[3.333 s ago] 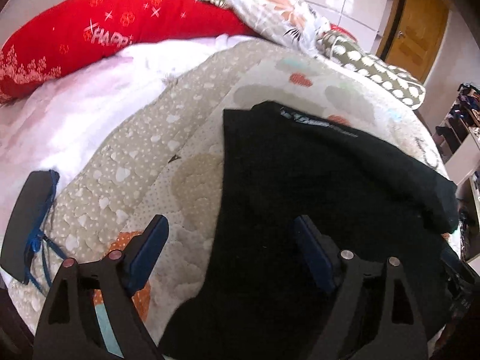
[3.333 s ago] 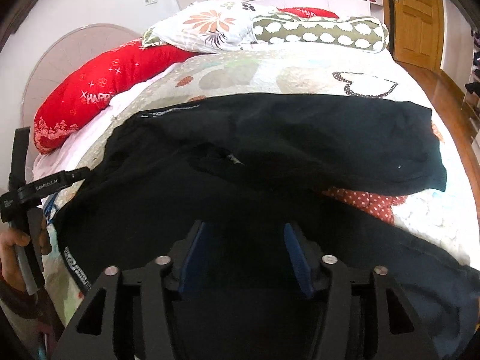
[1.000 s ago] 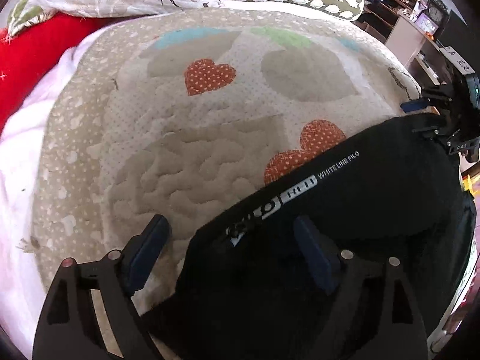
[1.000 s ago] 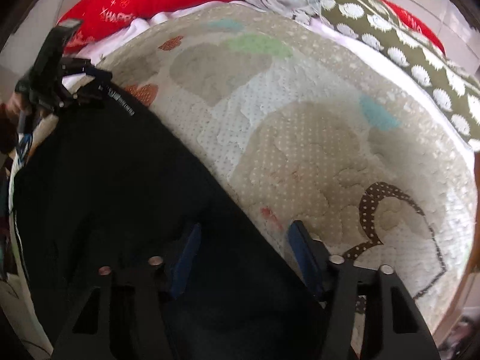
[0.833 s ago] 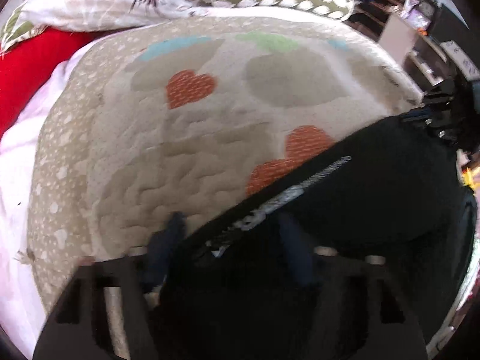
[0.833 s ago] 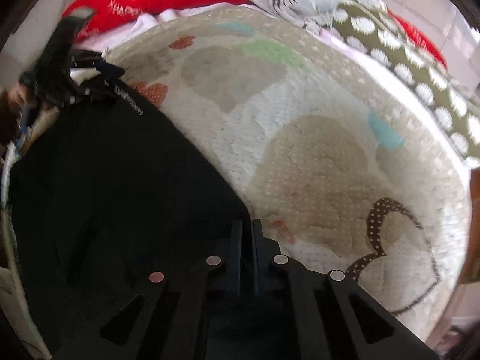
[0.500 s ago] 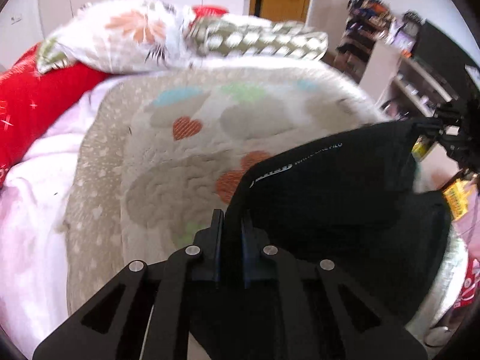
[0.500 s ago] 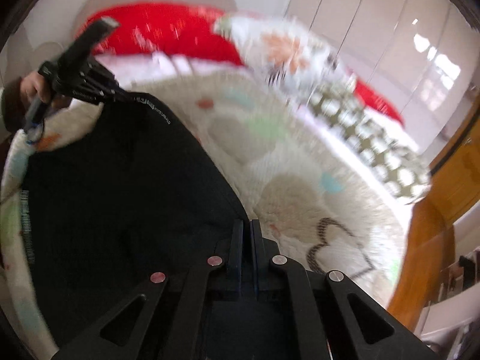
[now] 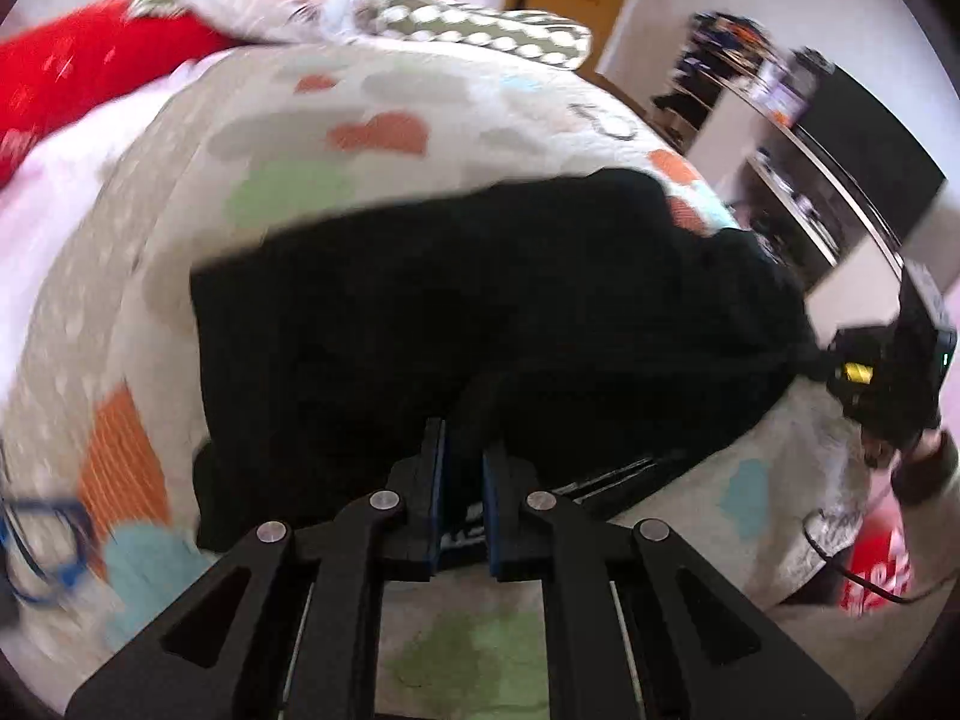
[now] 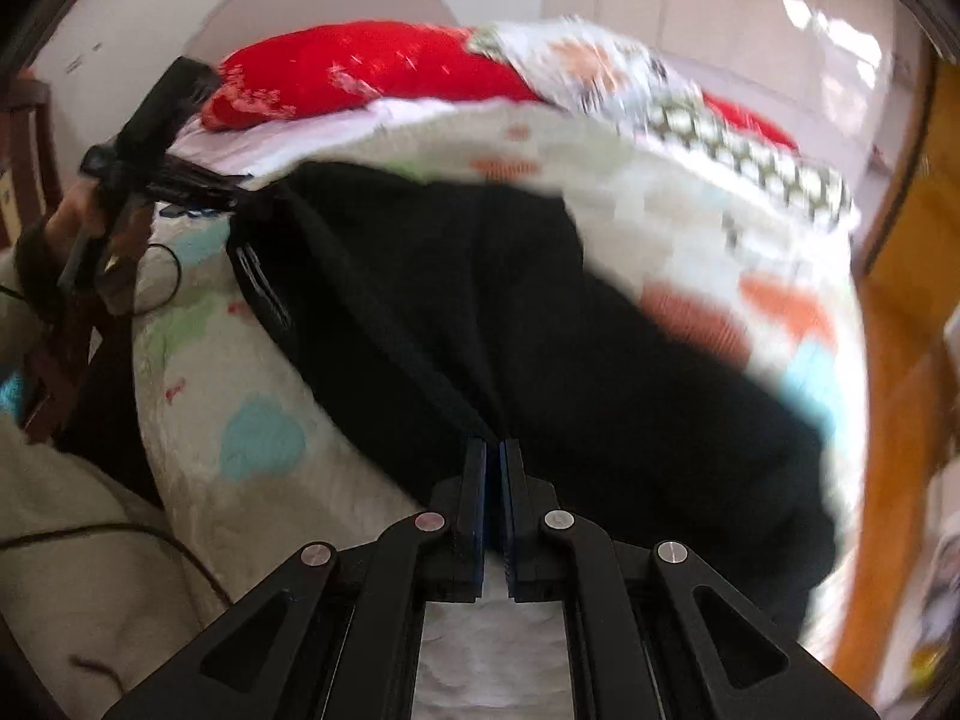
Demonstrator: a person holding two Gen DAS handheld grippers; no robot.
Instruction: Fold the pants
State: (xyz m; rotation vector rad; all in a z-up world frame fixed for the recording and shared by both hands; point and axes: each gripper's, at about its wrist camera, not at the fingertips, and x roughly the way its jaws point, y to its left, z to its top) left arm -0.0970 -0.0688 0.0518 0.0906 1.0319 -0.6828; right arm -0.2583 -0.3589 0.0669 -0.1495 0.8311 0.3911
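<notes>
Both tongs, gaping a second ago over the black pants [image 9: 480,300], have just closed onto the cloth. A second ago the printed waistband lay flat on the quilt [image 9: 270,138]; now it is lifted and stretched taut between the two hands. The fold reads as under way — the gripped edge probably gets carried over the rest of the garment, which lies across the bed.

Left tongs [image 9: 462,468] — blue pads drawn in narrow, a bunched fold of black fabric pinched between them, printed band just below the tips.

Right tongs [image 10: 493,468] — pads almost together, thin black edge clamped at the tips; cloth runs tight from here up to the other tool.

Frames blurred; exact grip points on the waistband unclear.
</notes>
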